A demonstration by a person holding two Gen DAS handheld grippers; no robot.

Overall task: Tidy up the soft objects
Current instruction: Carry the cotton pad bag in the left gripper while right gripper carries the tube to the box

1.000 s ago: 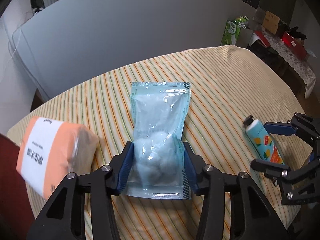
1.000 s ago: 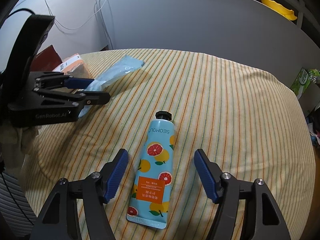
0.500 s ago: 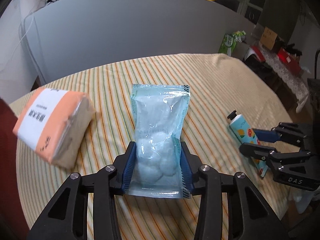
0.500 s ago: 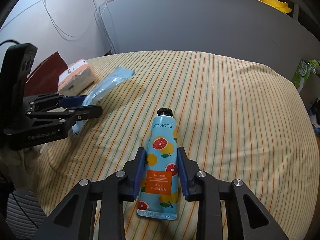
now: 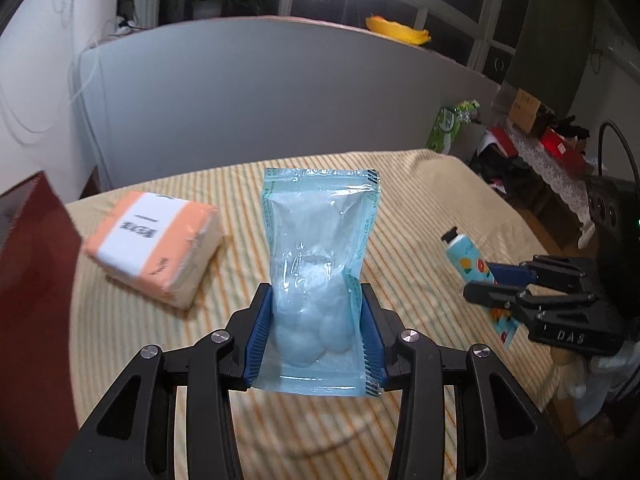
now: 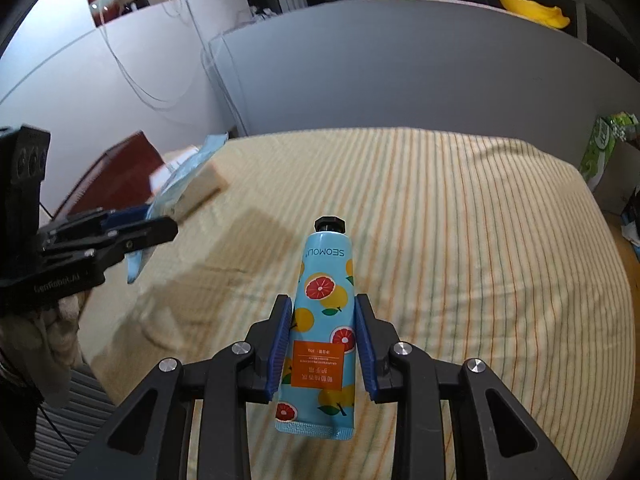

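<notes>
Your left tongs were clamped on the lower part of a clear blue pouch of cotton balls, the blue pads pressing its two side edges. The pouch stood up from the tongs at the centre of the left wrist frame, its sealed top edge uppermost, and looked lifted off the striped surface, though the blur there made that hard to confirm.

Your right tongs were closed narrowly on a hand cream tube printed with grapefruit slices, gripped at its lower half. Its black cap pointed toward the top of the frame and its crimped end hung below the pads.

At the left of the left wrist frame an orange and white pack of tissues lay on the surface, well apart from the pouch. A dark red object filled the left edge. In the same view, at the right edge, your right tongs showed with the tube between them.
</notes>
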